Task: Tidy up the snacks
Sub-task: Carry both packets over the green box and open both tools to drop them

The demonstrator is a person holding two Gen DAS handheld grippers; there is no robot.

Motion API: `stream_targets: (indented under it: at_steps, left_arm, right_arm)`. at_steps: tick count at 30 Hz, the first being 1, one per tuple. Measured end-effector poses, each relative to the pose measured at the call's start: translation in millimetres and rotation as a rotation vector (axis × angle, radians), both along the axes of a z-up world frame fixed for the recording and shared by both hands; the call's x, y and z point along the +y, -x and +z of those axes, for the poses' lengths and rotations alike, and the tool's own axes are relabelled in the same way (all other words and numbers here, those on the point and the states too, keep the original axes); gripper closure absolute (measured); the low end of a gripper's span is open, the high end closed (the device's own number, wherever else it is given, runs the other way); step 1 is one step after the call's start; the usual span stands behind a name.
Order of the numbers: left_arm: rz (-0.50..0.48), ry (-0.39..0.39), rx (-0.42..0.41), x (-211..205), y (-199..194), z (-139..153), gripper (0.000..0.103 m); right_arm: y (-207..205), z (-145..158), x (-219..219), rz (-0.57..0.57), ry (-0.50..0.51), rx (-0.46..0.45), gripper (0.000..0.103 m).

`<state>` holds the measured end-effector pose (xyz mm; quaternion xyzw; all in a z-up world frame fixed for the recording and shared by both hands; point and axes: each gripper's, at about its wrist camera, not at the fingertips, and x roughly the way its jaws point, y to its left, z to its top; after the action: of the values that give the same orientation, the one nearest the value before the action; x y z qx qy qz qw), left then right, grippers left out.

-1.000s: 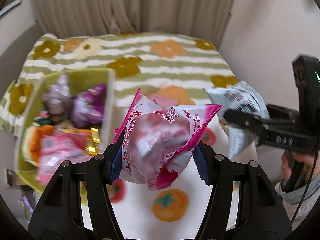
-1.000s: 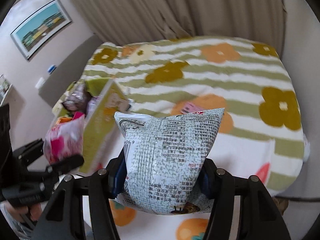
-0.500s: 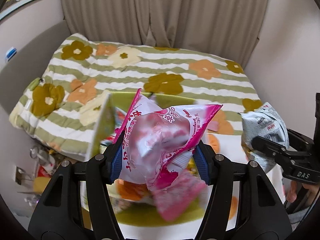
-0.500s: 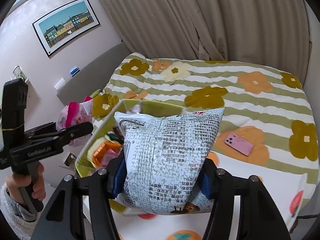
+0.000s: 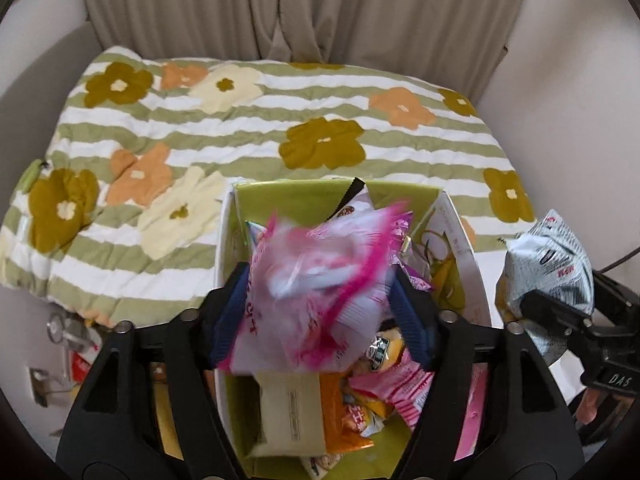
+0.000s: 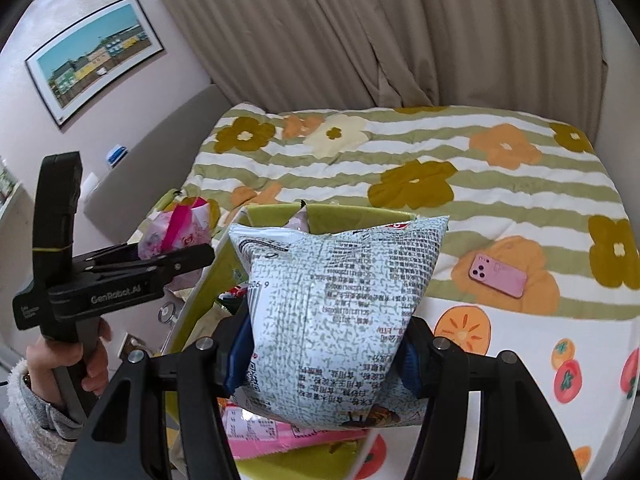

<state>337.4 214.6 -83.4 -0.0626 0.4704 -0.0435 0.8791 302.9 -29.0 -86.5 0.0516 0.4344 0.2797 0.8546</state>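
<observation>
The box (image 5: pixel 466 248), green inside and white outside, is the landmark here, and it already holds many snacks: an orange packet (image 5: pixel 344 412), a pale flat packet (image 5: pixel 290 408), small pink wrappers (image 5: pixel 404 392) and others lie in it, so I judge that a good part of the sorting is done. Directly above the box, the left gripper (image 5: pixel 320 304) has its jaws opening, and the pink-and-white snack bag (image 5: pixel 320 276) is between them, blurred, as if it is coming loose toward the pile below; whether the pads press on it I cannot tell for sure, but they look just apart from it. Beside the box on its right side, the right gripper (image 6: pixel 322 352) is clamped firmly on the grey-green printed bag (image 6: pixel 332 312), which hangs over the near corner of the box and is not yet put in. This bag is, in my judgement, what remains to be placed, together with any snack that I cannot see. The box is quite full, so the new bags may sit high on the pile or slide over the rim. Beyond the box lies the striped flower blanket (image 6: pixel 460 184), and a pink phone (image 6: pixel 498 274) rests on it to the right of the box, well apart. Behind the box hang beige curtains (image 6: pixel 360 40), and a framed picture (image 6: pixel 96 56) is on the wall to its far left.
</observation>
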Motion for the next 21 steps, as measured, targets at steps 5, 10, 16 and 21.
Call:
stream_targets:
  at_steps: [5, 10, 16, 21]
  left_arm:
    - [-0.015, 0.011, -0.009, 10, 3, -3, 0.013]
    - [-0.005, 0.029, -0.026, 16, 26, -1, 0.013]
    - [-0.001, 0.029, -0.026, 17, 40, -1, 0.013]
    - [0.003, 0.016, -0.02, 20, 38, -9, 0.013]
  right_arm:
    - [-5, -3, 10, -0.022, 0.021, 0.017, 0.047]
    - [-4, 0, 15, -0.03, 0.03, 0.004, 0.047]
    - [-10, 0, 18, -0.088, 0.036, -0.014, 0.047]
    - [-21, -10, 28, -0.136, 0.081, 0.006, 0.044]
